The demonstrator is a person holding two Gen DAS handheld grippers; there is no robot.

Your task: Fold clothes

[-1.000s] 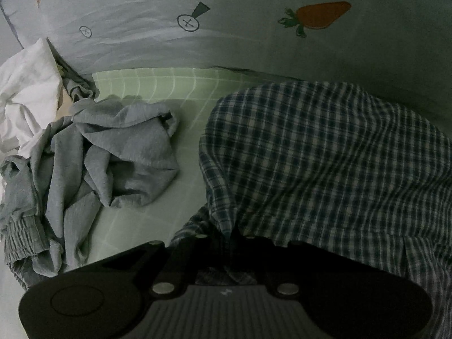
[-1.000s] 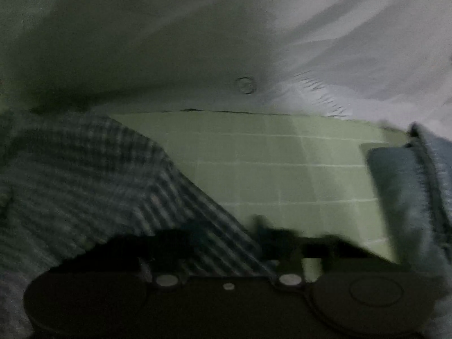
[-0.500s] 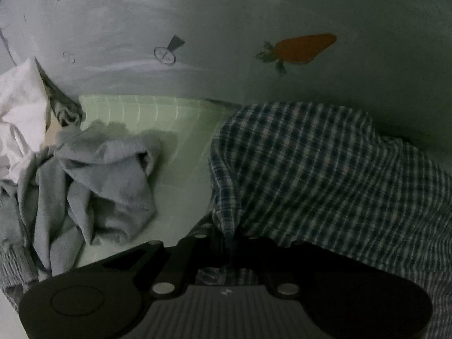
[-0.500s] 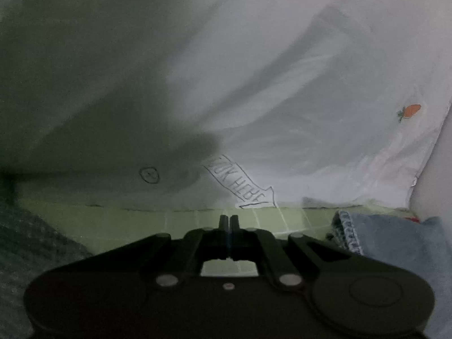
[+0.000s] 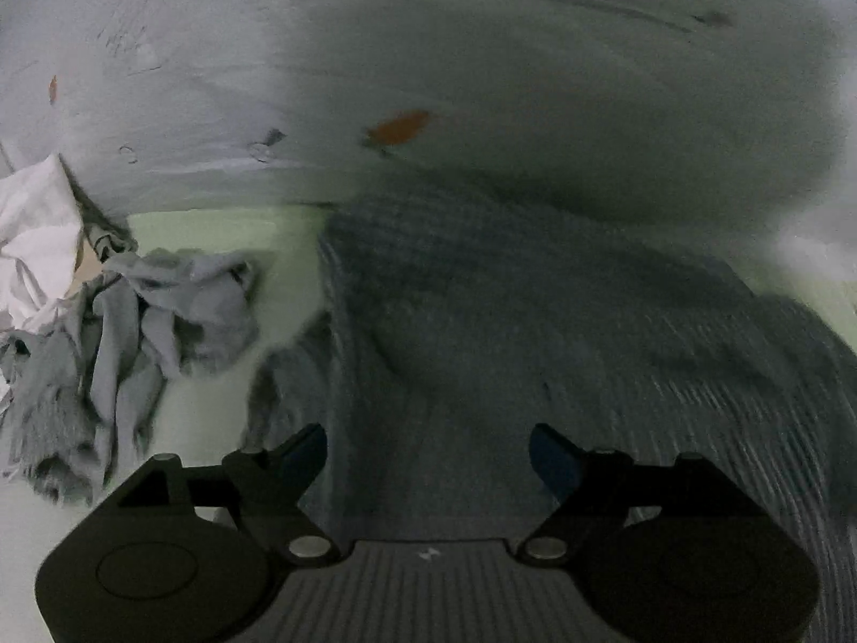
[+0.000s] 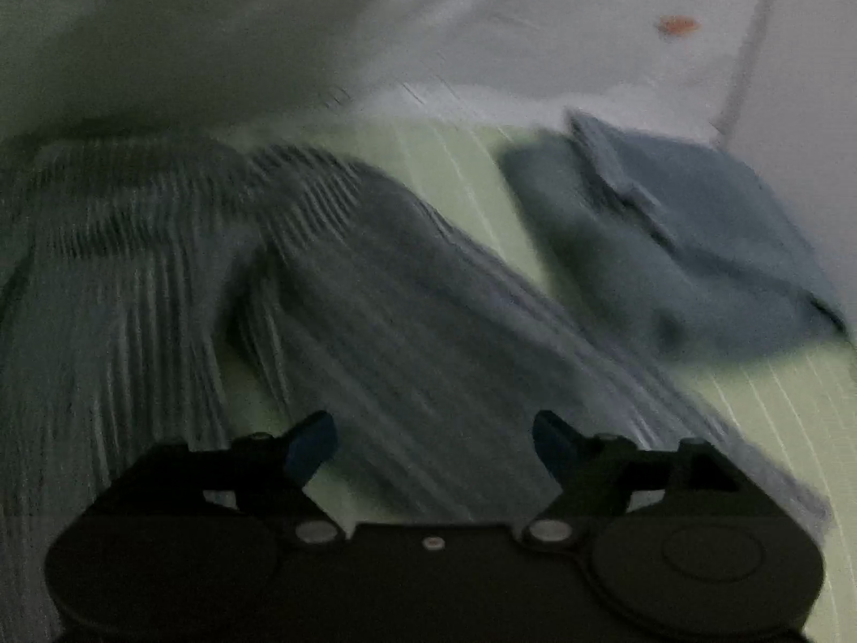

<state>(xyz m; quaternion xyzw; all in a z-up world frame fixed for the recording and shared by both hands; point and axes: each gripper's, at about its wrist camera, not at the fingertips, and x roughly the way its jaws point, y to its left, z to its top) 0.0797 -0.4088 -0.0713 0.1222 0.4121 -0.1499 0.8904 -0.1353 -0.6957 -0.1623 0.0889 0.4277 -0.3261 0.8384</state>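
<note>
A blue-and-white checked shirt (image 5: 562, 332) lies spread on the pale green gridded mat (image 5: 214, 236); both views are motion-blurred. My left gripper (image 5: 428, 453) is open and empty just above the shirt's near part. In the right wrist view the same shirt (image 6: 348, 289) runs from the left down to the right. My right gripper (image 6: 435, 442) is open and empty above it.
A crumpled grey garment (image 5: 134, 321) and a white cloth (image 5: 37, 230) lie at the left. A folded blue denim piece (image 6: 685, 246) lies on the mat (image 6: 760, 402) at the right. A pale sheet with a carrot print (image 5: 399, 128) hangs behind.
Both grippers were shut, the left one on the checked shirt. Both have opened and the shirt has dropped onto the mat. The right gripper has swung down toward the shirt.
</note>
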